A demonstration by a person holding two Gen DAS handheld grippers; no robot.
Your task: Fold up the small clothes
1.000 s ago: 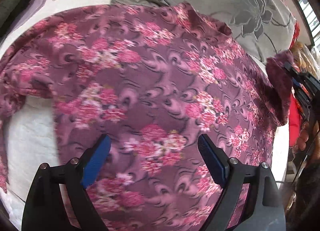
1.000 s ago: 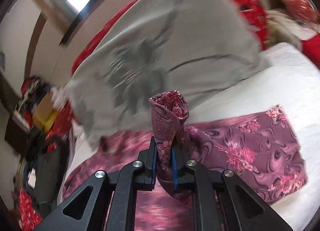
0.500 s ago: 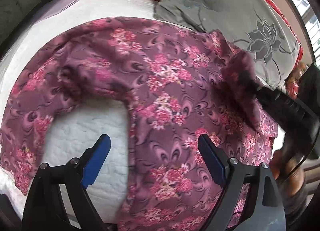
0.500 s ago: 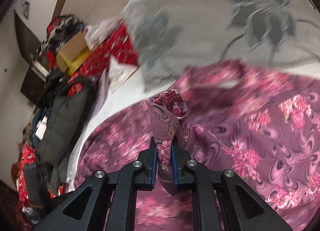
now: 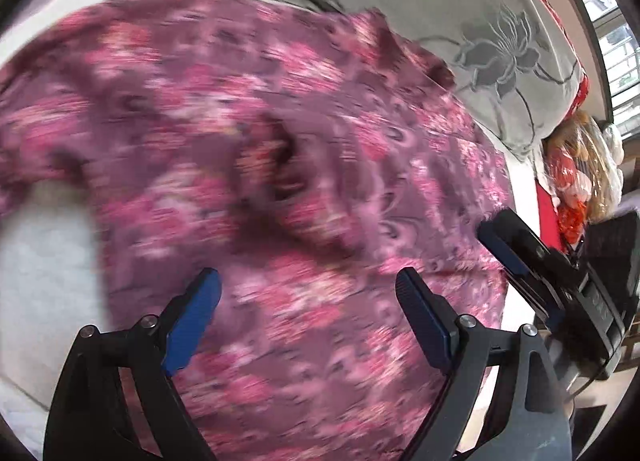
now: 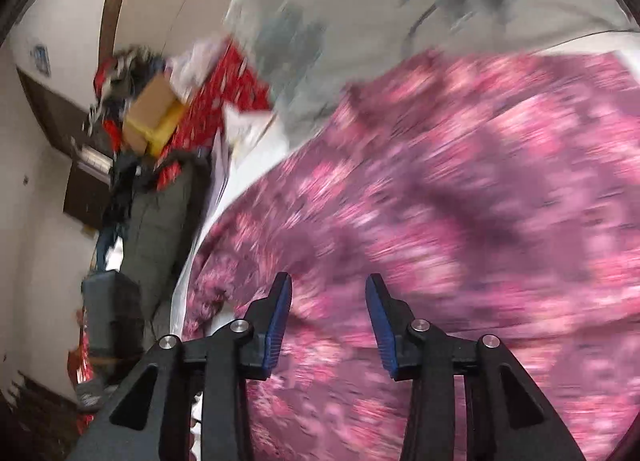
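Note:
A purple garment with a pink flower print (image 5: 320, 165) lies spread on the white bed cover (image 5: 44, 261), blurred by motion in both views. My left gripper (image 5: 308, 293) hovers over it, jaws wide open, nothing between the pads. In the right wrist view the same garment (image 6: 460, 201) fills the lower right. My right gripper (image 6: 328, 301) is opening above it; the fold it held has dropped out and no cloth sits between its blue pads. From the left wrist view the right gripper (image 5: 508, 245) shows at the garment's right edge.
A grey quilt with a dark flower pattern (image 5: 480, 21) lies just behind the garment. Red bedding, a cardboard box (image 6: 152, 109) and a dark coat (image 6: 160, 221) are piled at the far left of the bed. Bags (image 5: 580, 173) stand at the right, under a window.
My right gripper carried the pinched fold across the garment, then parted its jaws and let it go. The left gripper stayed open while its view shifted over the cloth.

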